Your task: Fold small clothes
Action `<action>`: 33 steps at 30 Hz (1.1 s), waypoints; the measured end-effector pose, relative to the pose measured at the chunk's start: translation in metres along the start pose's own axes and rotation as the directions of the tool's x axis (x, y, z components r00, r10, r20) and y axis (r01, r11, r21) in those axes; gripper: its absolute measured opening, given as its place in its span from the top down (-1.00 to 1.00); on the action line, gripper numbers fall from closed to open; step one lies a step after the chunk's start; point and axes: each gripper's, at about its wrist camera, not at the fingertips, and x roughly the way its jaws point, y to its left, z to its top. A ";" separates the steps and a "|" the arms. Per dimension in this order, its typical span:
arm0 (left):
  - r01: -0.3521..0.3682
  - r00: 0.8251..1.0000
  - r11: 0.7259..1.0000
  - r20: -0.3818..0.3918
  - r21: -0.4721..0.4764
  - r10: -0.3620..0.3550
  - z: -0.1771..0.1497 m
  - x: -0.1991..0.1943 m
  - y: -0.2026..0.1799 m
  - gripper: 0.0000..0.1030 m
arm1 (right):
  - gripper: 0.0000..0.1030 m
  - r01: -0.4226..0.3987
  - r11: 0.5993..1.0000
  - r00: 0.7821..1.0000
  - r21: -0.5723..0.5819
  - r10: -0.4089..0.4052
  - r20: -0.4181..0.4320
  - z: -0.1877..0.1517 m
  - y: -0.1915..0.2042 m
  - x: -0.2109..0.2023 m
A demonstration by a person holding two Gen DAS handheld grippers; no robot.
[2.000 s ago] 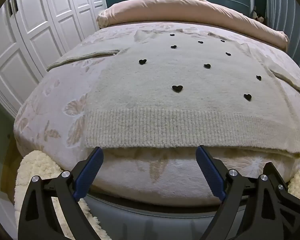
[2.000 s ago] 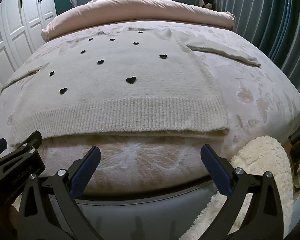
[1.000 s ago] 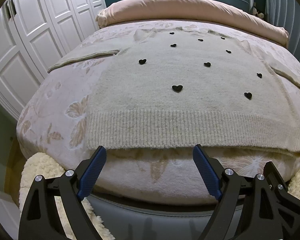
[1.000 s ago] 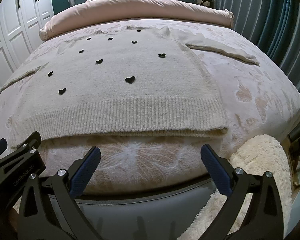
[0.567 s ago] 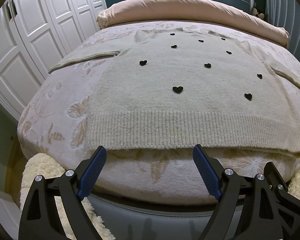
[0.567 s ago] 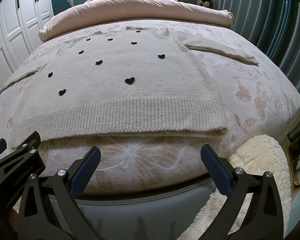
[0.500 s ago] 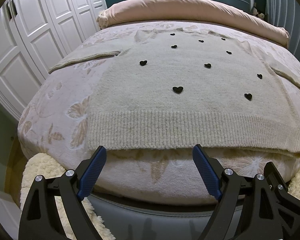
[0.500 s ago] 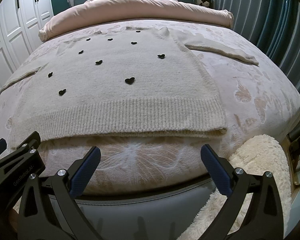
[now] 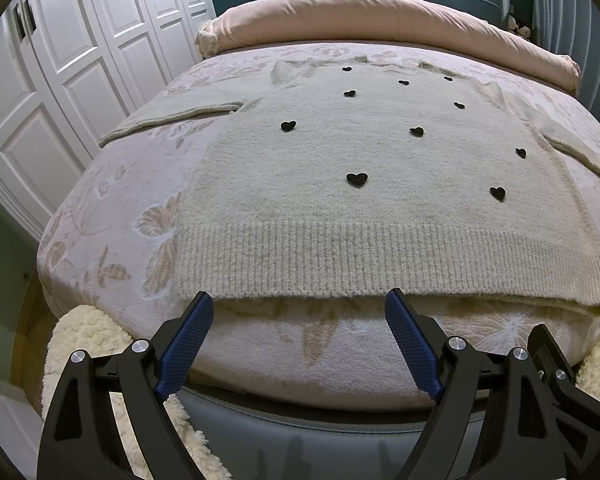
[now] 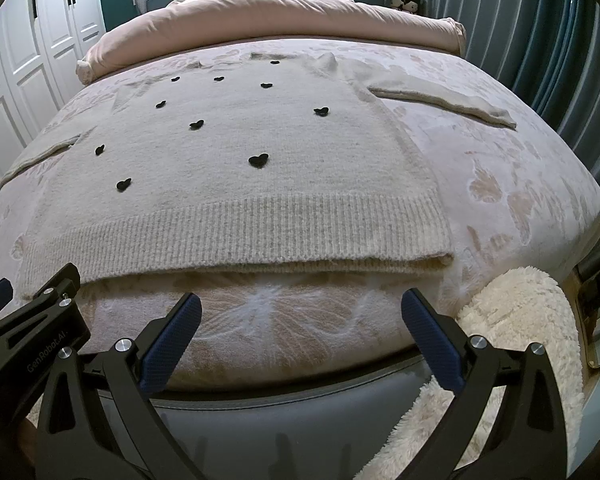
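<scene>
A cream knit sweater (image 9: 364, 200) (image 10: 236, 176) with small black hearts lies flat on the bed, both sleeves spread sideways and its ribbed hem nearest me. My left gripper (image 9: 300, 308) is open just below the hem's left half, with nothing between its blue pads. Below the hem's right half, my right gripper (image 10: 300, 310) is open too, over the bed's front edge. The left sleeve (image 9: 172, 118) reaches toward the wardrobe; the right sleeve (image 10: 440, 100) reaches toward the curtain. Part of the left gripper's body (image 10: 32, 320) shows at the right wrist view's left edge.
The bed (image 9: 112, 216) carries a pink floral cover and a rolled pink duvet (image 9: 380, 12) by the teal headboard. White wardrobe doors (image 9: 60, 60) stand on the left, a blue curtain (image 10: 540, 40) on the right. A fluffy cream rug (image 10: 512, 360) lies below the bed's front corners.
Over two seconds both grippers have crept slightly forward and up toward the hem. In the last half second nothing has visibly moved.
</scene>
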 end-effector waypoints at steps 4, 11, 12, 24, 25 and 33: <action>-0.001 1.000 1.000 0.001 0.000 0.001 0.000 0.000 0.001 -0.62 | -0.90 0.000 1.000 1.000 0.000 0.000 0.001 0.000 0.000 0.000; -0.001 1.000 1.000 0.002 0.000 0.001 0.000 0.000 0.003 -0.62 | -0.90 -0.002 1.000 1.000 0.003 0.002 -0.001 0.000 0.000 0.000; -0.001 1.000 1.000 0.001 0.000 0.001 0.001 -0.001 0.004 -0.62 | -0.90 -0.002 1.000 1.000 0.003 0.002 -0.001 0.000 -0.001 -0.001; 0.000 1.000 1.000 -0.002 -0.001 0.000 -0.001 -0.001 0.008 -0.62 | -0.90 -0.002 1.000 1.000 0.004 0.002 -0.005 -0.001 -0.002 0.000; 0.000 1.000 1.000 -0.002 -0.001 0.000 -0.001 -0.001 0.007 -0.62 | -0.90 -0.002 1.000 1.000 0.004 0.002 -0.006 -0.001 -0.002 0.000; -0.001 1.000 1.000 -0.006 0.000 0.001 -0.003 0.001 0.009 -0.61 | -0.90 -0.003 1.000 1.000 0.006 0.003 -0.014 -0.003 -0.004 0.003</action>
